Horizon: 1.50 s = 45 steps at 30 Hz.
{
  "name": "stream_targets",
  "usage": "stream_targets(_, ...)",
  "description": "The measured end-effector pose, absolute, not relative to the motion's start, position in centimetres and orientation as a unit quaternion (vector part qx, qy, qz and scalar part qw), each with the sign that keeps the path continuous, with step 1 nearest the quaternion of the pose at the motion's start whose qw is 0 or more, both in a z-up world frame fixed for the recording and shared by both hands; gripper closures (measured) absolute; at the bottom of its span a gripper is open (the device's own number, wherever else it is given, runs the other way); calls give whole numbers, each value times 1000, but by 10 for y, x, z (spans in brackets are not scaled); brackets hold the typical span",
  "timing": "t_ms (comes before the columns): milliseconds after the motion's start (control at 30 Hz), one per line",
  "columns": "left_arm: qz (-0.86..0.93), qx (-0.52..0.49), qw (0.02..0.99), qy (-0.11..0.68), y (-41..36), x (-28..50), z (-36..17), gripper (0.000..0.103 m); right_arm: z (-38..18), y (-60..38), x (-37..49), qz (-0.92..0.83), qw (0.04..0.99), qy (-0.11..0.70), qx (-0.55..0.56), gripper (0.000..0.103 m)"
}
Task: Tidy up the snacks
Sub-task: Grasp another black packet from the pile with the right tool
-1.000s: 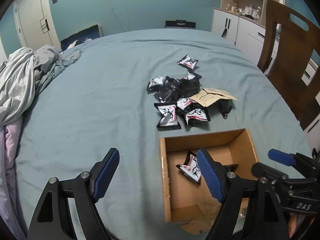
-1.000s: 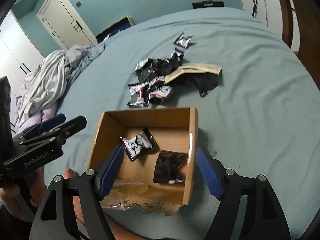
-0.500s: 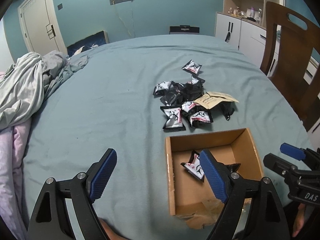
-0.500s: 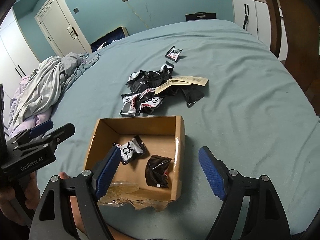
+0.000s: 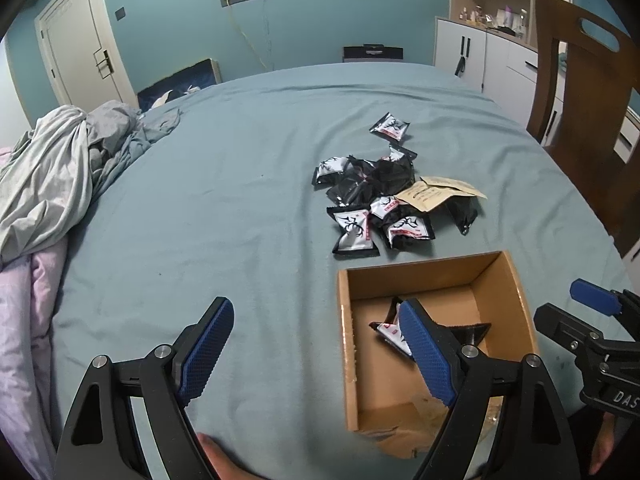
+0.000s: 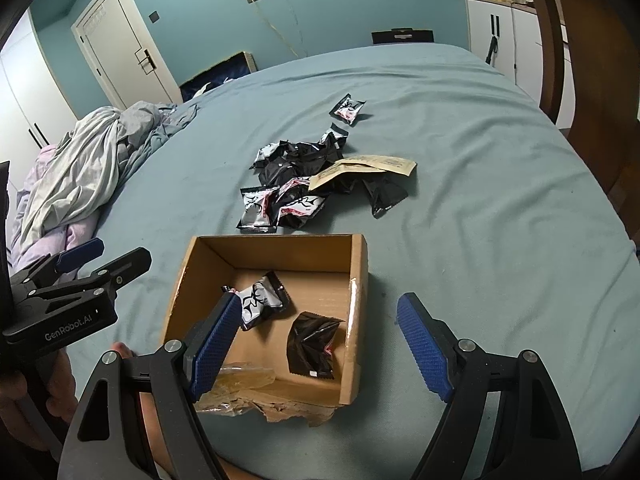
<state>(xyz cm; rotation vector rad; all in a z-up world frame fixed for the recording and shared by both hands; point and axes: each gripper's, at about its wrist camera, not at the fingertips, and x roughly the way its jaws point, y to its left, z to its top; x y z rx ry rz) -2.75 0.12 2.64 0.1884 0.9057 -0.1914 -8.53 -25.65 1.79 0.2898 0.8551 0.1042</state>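
Observation:
An open cardboard box (image 6: 360, 272) (image 5: 344, 344) sits on a blue-grey sheet and holds a white-faced black snack packet (image 6: 260, 300) and a plain black packet (image 6: 314, 344). Beyond the box lies a pile of black snack packets (image 5: 372, 208) (image 6: 296, 184) with a beige sachet (image 5: 432, 194) on it, and one packet (image 5: 390, 127) lies apart, farther back. My left gripper (image 5: 316, 354) hovers open and empty over the box's left wall. My right gripper (image 6: 320, 350) hangs open and empty over the box's near right part. Each gripper shows at the edge of the other's view.
Crumpled grey and pink bedding (image 5: 52, 184) is heaped at the left. A wooden chair (image 5: 588, 92) stands at the right, with white cabinets (image 5: 476, 52) behind it. Torn tape and cardboard (image 6: 256, 396) hang from the box's near edge. Bare sheet stretches left of the box.
Both views have tilted up a little, so box and pile sit lower in the frames. Both grippers stay open and empty. The packets have not moved.

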Motion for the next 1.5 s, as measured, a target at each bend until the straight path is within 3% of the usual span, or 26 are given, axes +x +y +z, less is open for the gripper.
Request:
stream_targets(700,-117,81,884,446,-5,-17,35,17,33,-290,-11,16,889,447,98,23)
stream_targets(967,-102,58,875,471,11,20,21,17,-12,-291,71,36,847,521,99,23)
stream_targets(1300,-98,-20,845,526,31,55,-9,17,-60,-292,140,12,834,549,53,23)
stream_targets(1433,-75,26,853,515,21,53,-16,17,-80,-293,159,24,824,561,74,23)
stream_targets(1500,-69,46,855,512,17,52,-19,17,-82,-291,162,18,830,554,64,29)
